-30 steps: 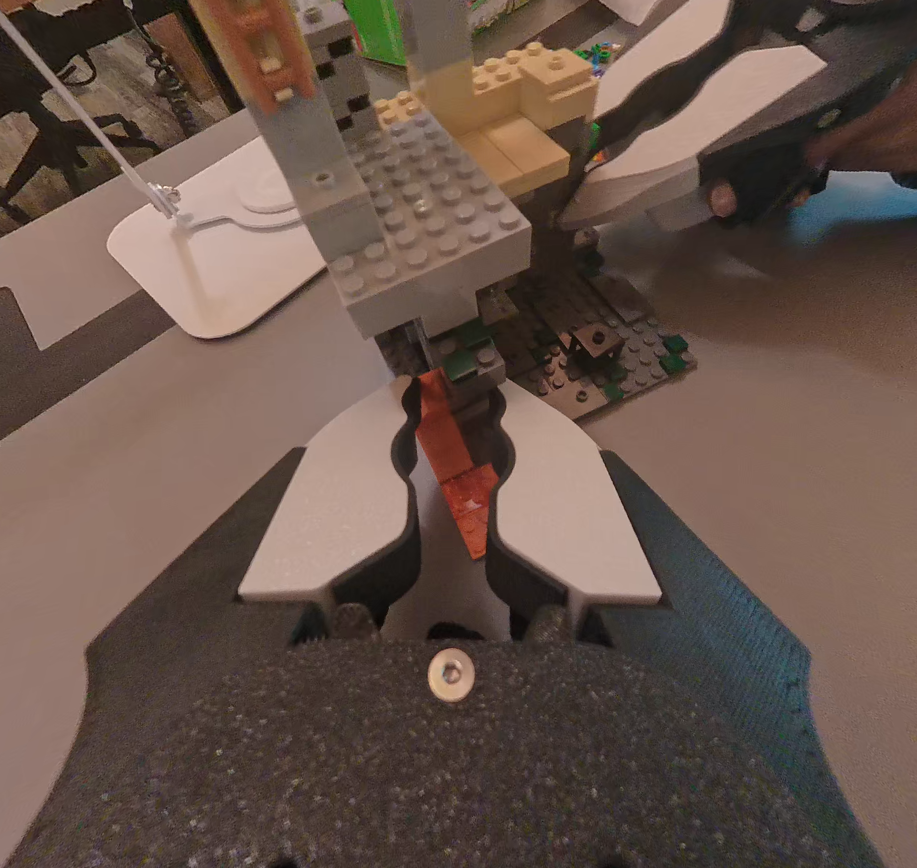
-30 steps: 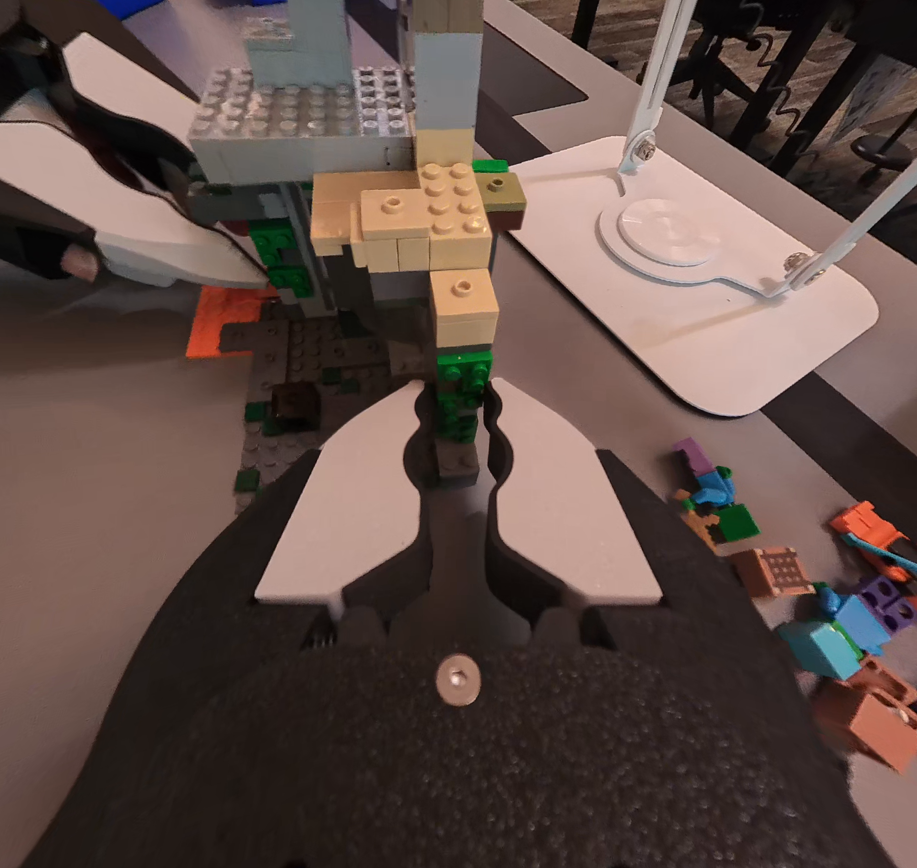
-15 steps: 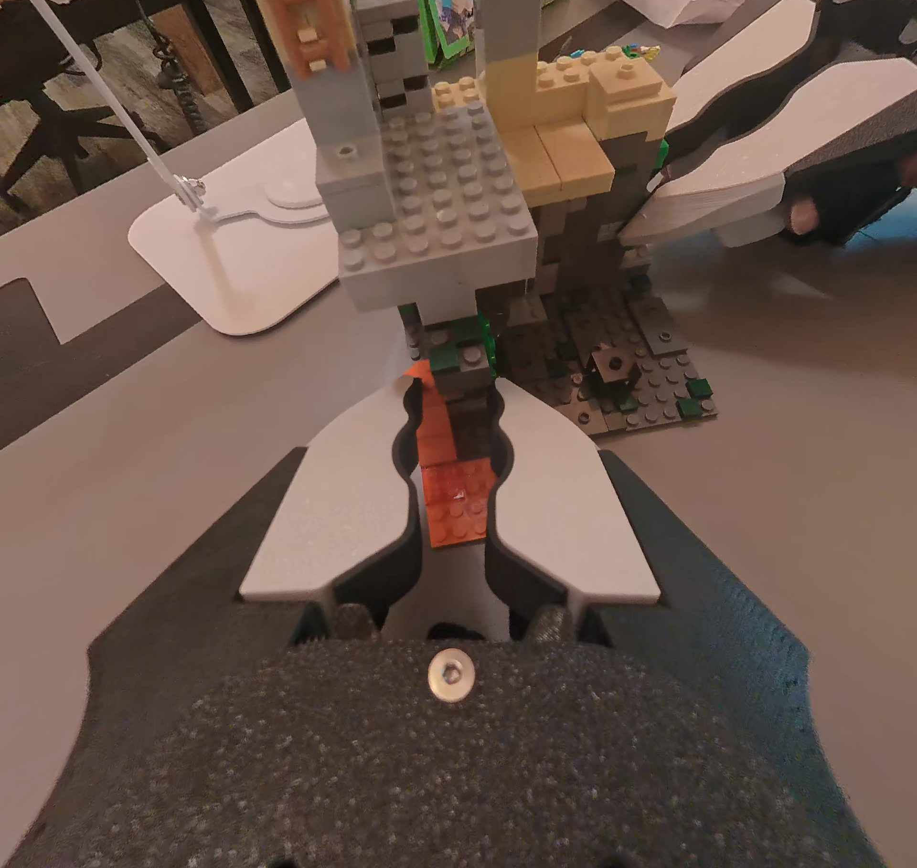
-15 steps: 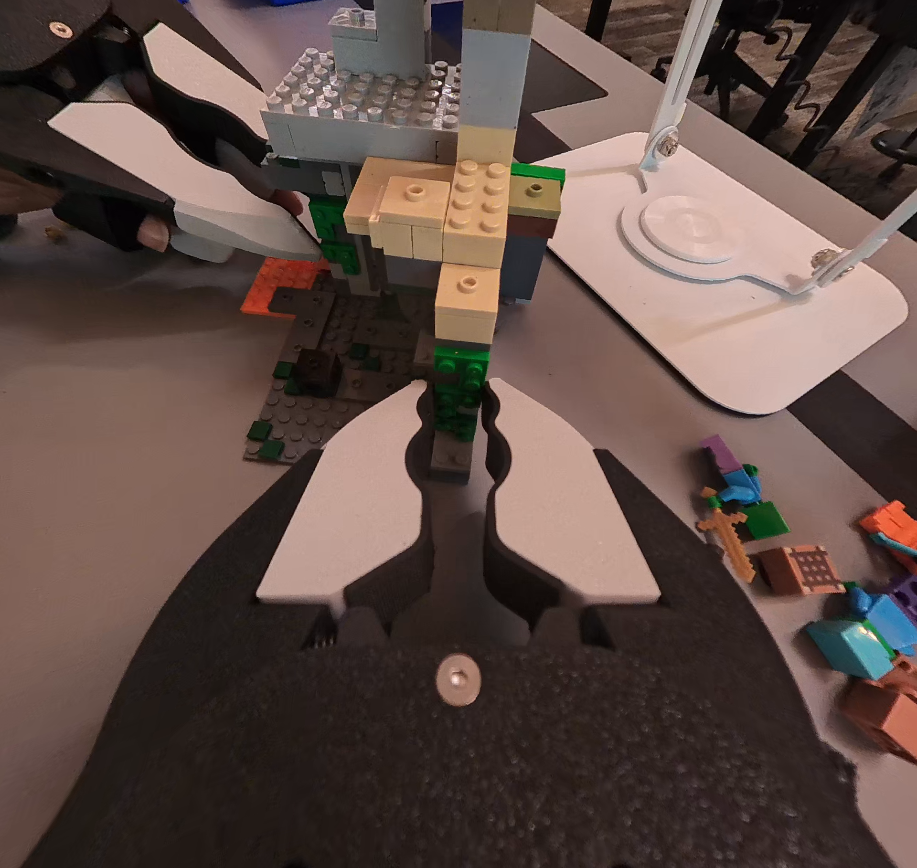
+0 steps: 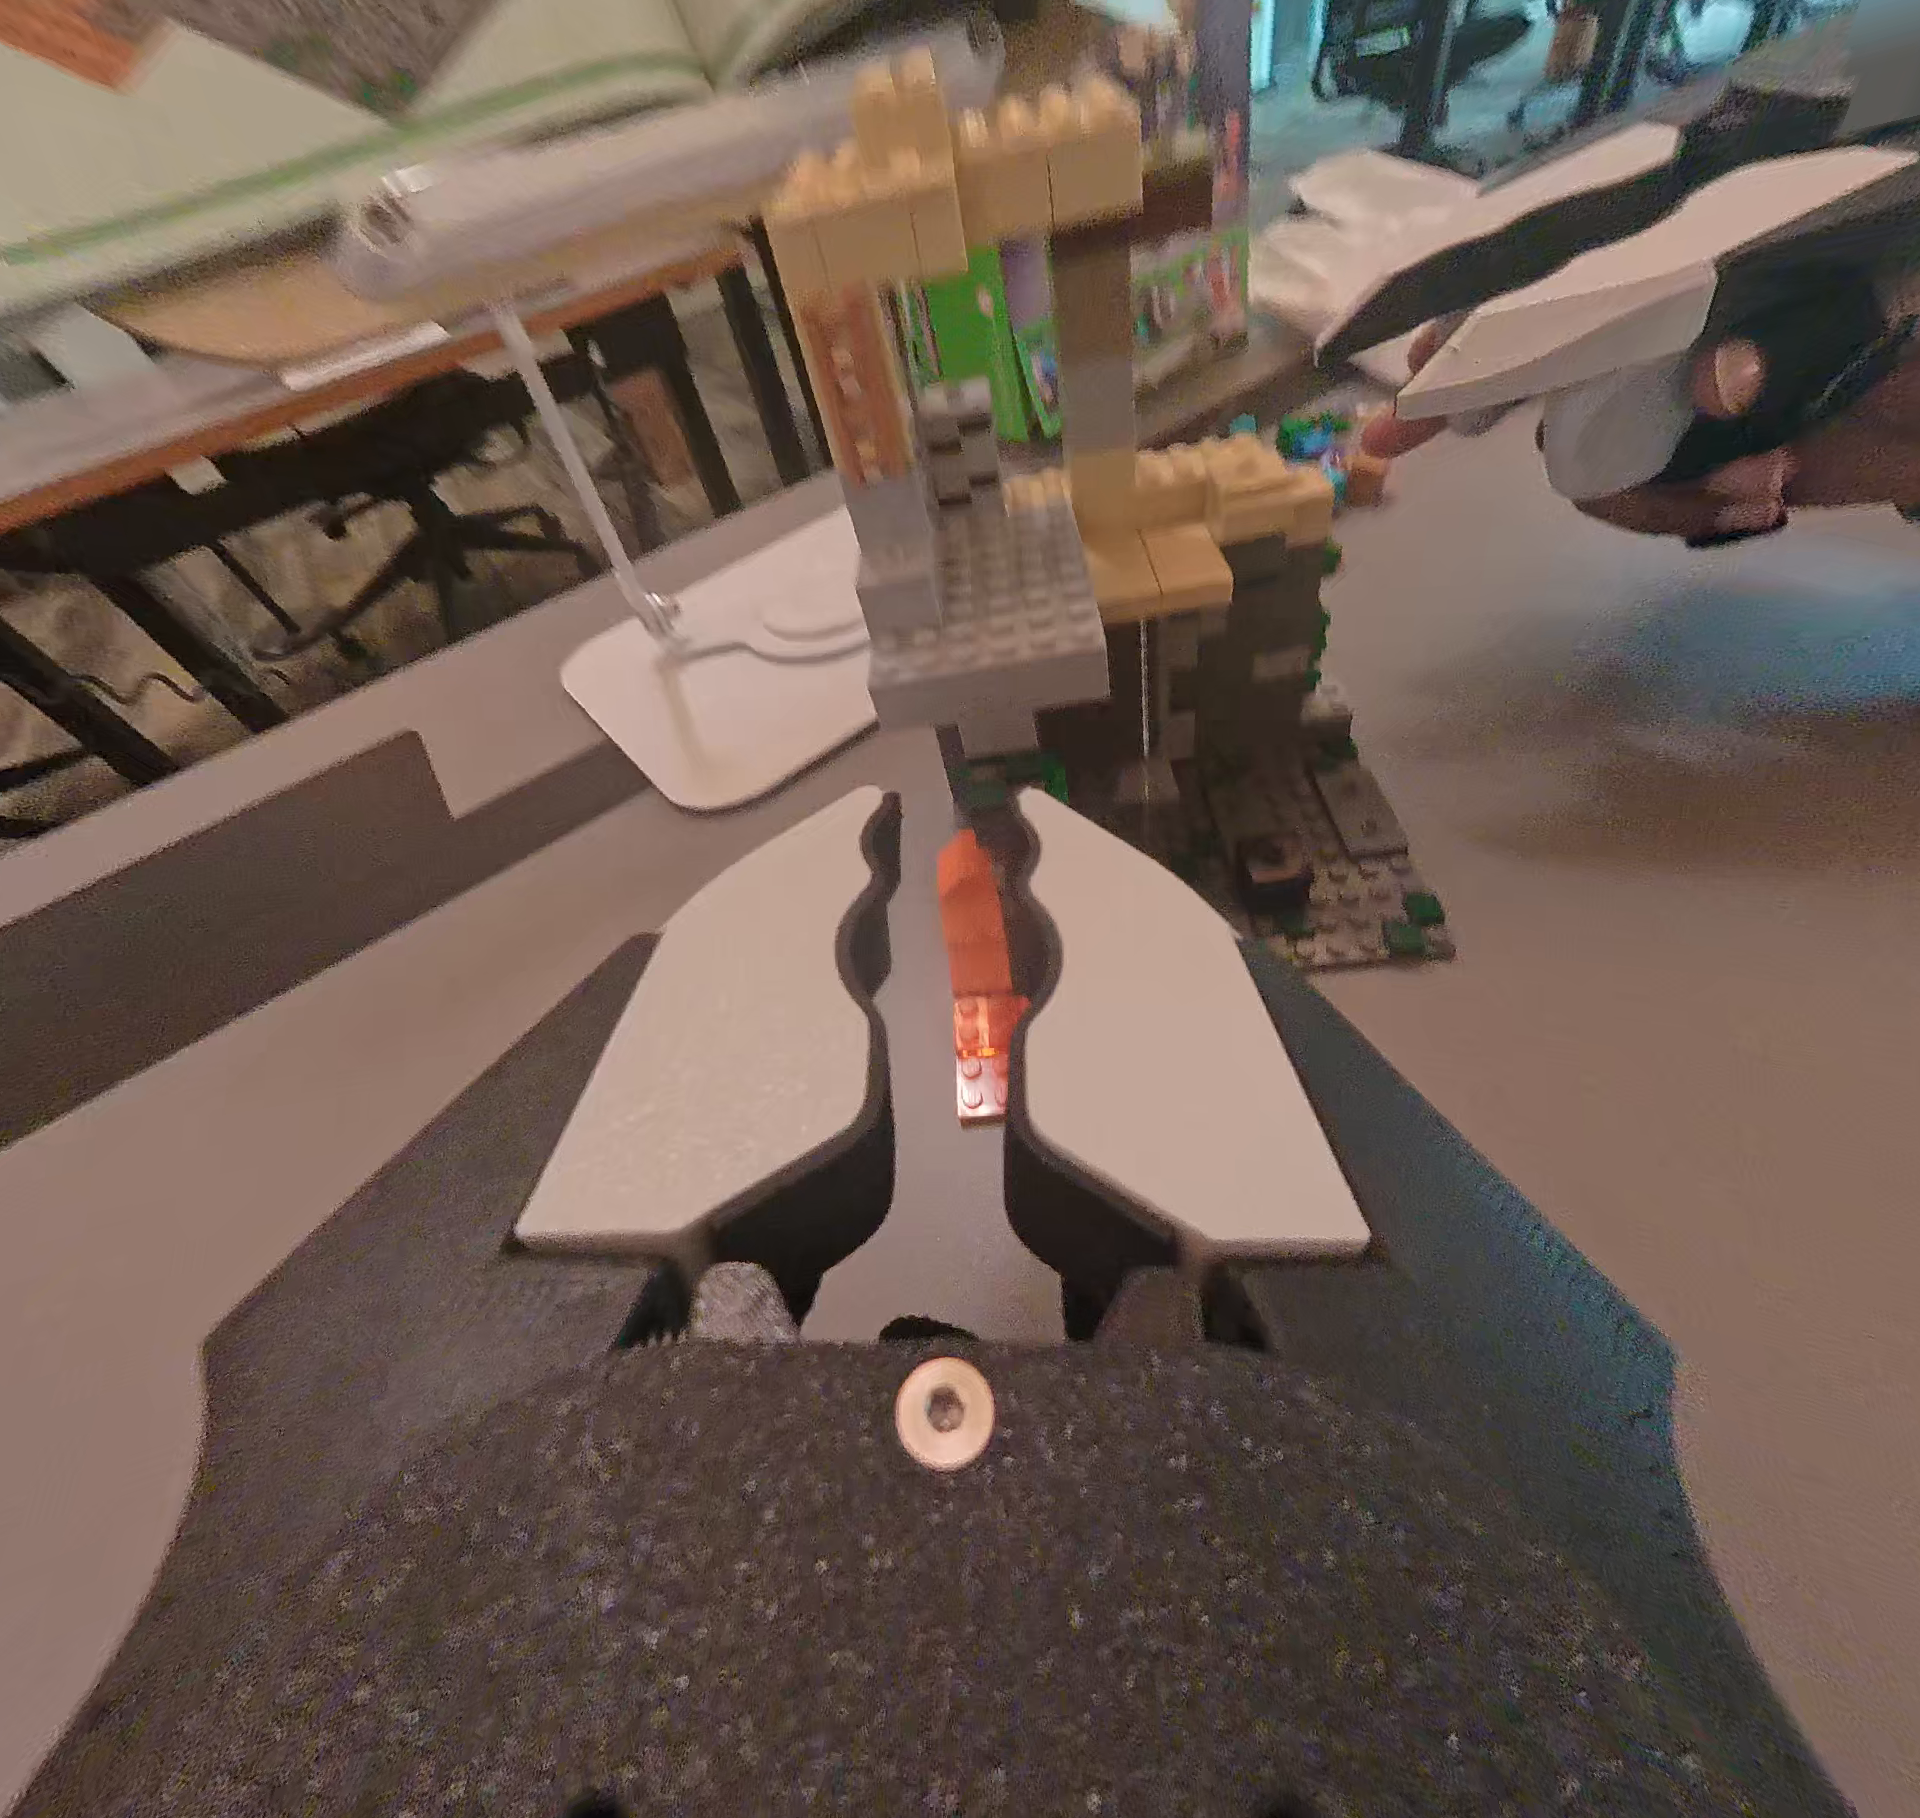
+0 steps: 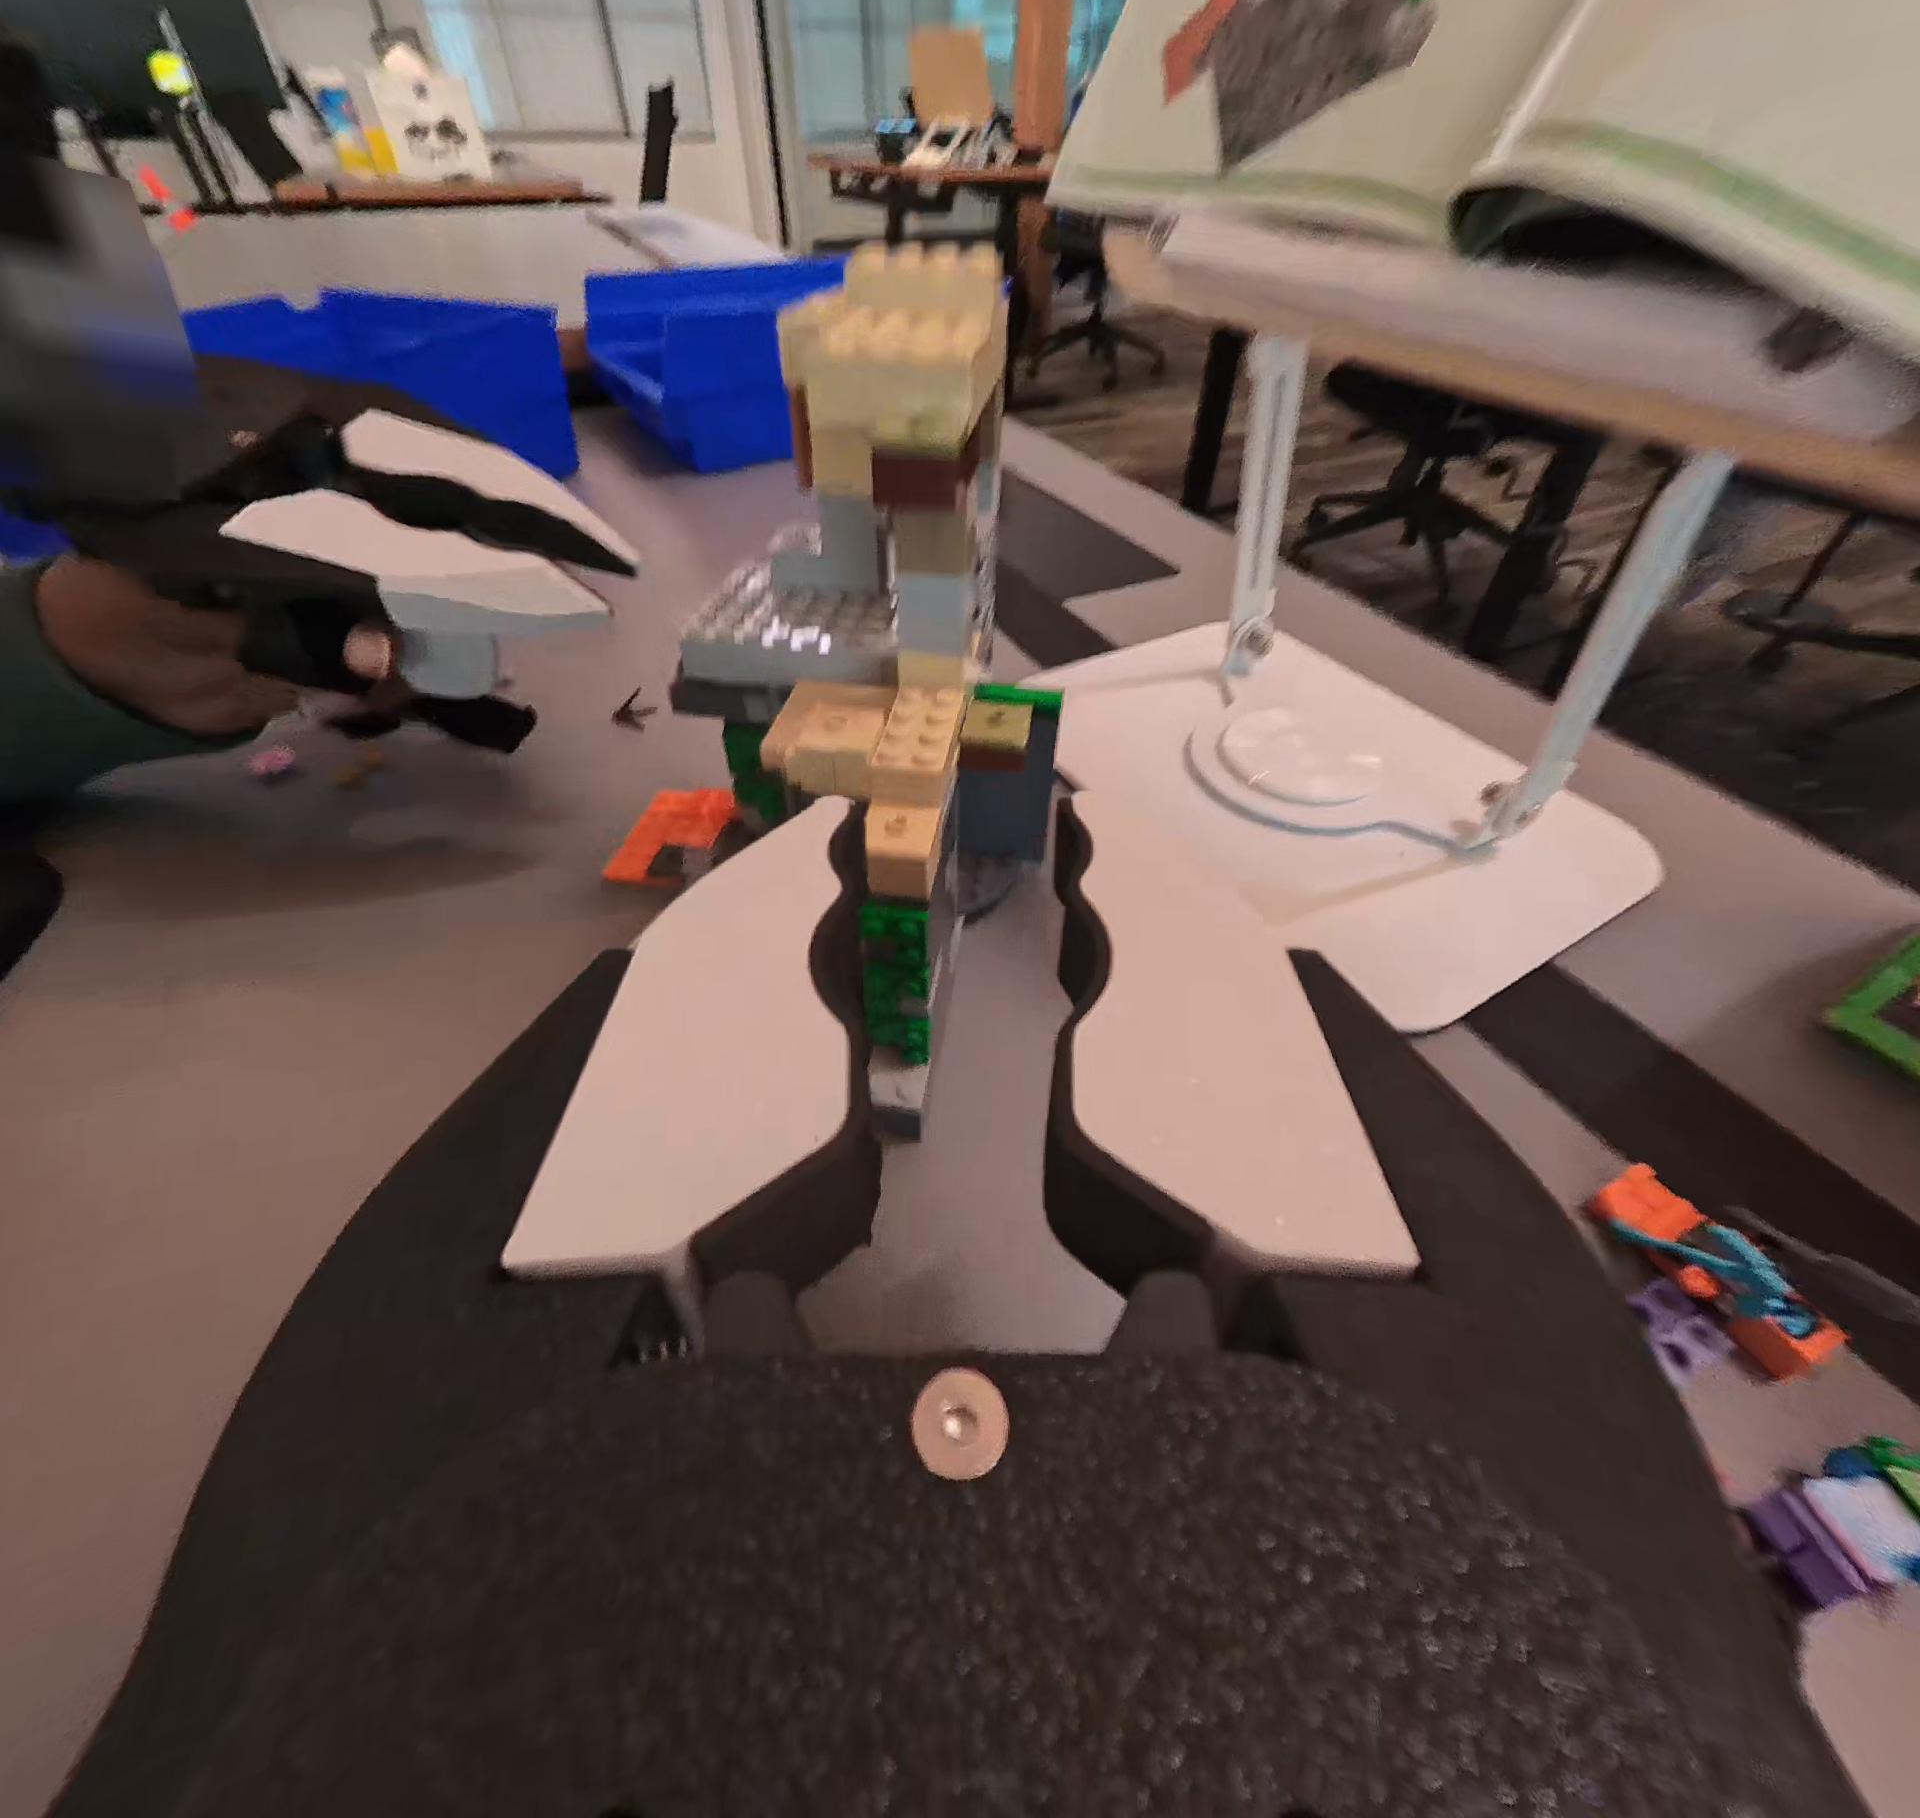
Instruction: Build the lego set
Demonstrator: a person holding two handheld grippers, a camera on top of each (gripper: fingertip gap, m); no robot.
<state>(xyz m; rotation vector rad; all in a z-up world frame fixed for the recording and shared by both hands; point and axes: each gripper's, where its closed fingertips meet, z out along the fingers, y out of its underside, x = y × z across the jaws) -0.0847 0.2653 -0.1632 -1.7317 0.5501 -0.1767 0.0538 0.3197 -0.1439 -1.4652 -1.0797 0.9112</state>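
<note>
Claws [image 5: 954, 812] [image 6: 951, 823] both parted, off the lego build [image 5: 1039, 563].

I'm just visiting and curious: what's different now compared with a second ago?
Both grippers have let go and pulled back from the lego model. The left gripper is off the orange strip; the right gripper has opened wide and no longer pinches the green column. The model still stands on the table, beside the white stand base.

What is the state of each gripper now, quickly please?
Left gripper: slightly open, holding nothing.
Right gripper: open, holding nothing; the lego model is only seen through its gap.
</note>
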